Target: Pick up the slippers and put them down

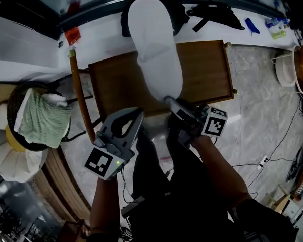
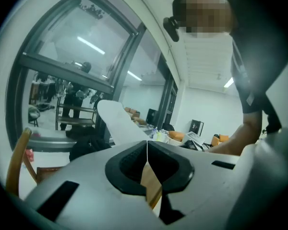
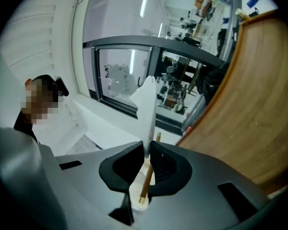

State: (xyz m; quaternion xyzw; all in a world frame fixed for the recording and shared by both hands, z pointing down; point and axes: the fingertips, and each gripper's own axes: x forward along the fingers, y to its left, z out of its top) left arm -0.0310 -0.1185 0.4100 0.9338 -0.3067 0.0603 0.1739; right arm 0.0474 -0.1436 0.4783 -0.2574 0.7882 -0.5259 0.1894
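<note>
- Each gripper carries a cube with black-and-white square markers, the left one (image 1: 102, 163) and the right one (image 1: 214, 122); these are patterns only.
- The right gripper (image 3: 147, 150) is clamped on the thin edge of a white slipper (image 1: 156, 49), its pads nearly together.
- The slipper reaches away from the jaws, over the wooden table (image 1: 207, 69).
- The left gripper (image 2: 147, 150) has its jaws pressed together, empty, just beside the slipper's near end.

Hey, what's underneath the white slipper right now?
The wooden table lies below the white slipper, which the right tool pinches at one end. The strip of tabletop beneath it is covered, so anything there is unseen.
</note>
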